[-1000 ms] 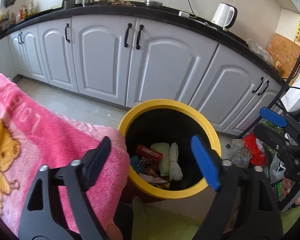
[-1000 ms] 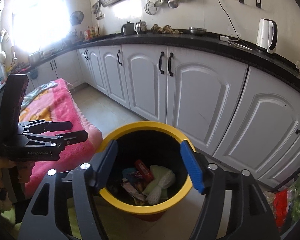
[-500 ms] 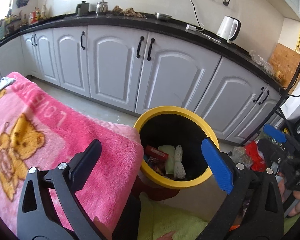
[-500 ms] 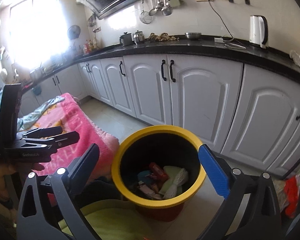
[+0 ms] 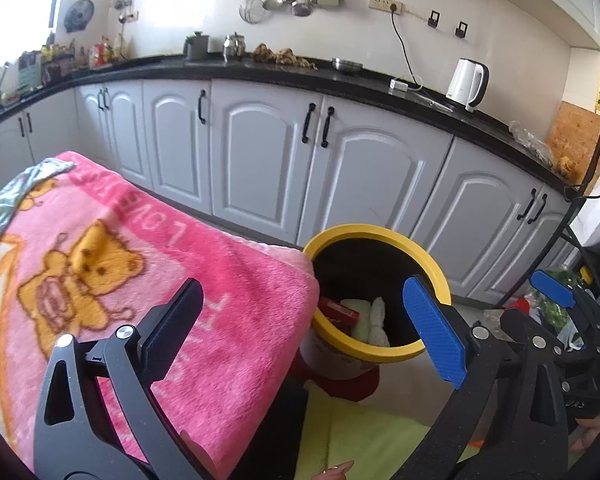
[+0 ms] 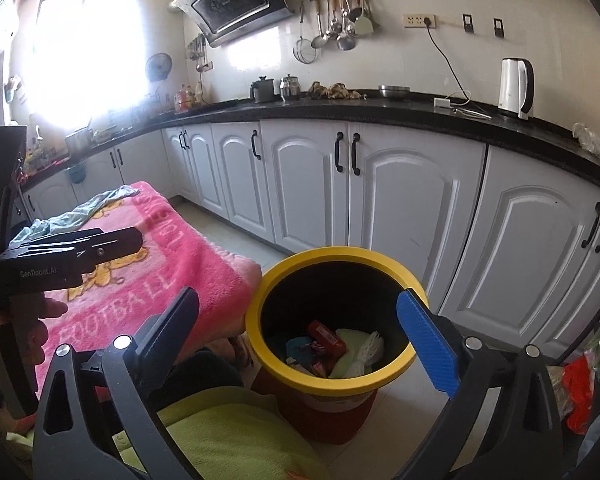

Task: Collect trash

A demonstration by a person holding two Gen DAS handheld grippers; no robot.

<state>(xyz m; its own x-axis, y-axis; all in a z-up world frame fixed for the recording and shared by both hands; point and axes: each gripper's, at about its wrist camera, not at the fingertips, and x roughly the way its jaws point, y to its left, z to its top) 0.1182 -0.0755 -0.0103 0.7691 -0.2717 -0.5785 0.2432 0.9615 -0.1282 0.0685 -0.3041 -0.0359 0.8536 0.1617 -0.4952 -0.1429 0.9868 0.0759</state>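
A bin with a yellow rim (image 5: pixel 376 230) (image 6: pixel 340 252) stands on the floor in front of the white cabinets. Inside it lie a red packet (image 5: pixel 338 308) (image 6: pixel 326 334), a white mesh piece (image 5: pixel 376 316) (image 6: pixel 370 348) and other wrappers. My left gripper (image 5: pixel 303 300) is open wide with nothing between its fingers. It hangs back from the bin, over the corner of the pink blanket. My right gripper (image 6: pixel 298 296) is also open and empty, above and in front of the bin. Each gripper shows at the edge of the other's view.
A pink bear-print blanket (image 5: pixel 140 260) (image 6: pixel 172 248) covers a surface left of the bin, with a grey-green cloth (image 5: pixel 16 192) at its far end. White cabinets (image 5: pixel 260 160) run behind. Bags (image 6: pixel 580 384) lie on the floor at right. Lime-green fabric (image 6: pixel 228 432) sits below the grippers.
Both grippers have drawn back from the bin, which now looks smaller and farther. Their jaws have spread wider. More of the pink blanket shows in the left wrist view.
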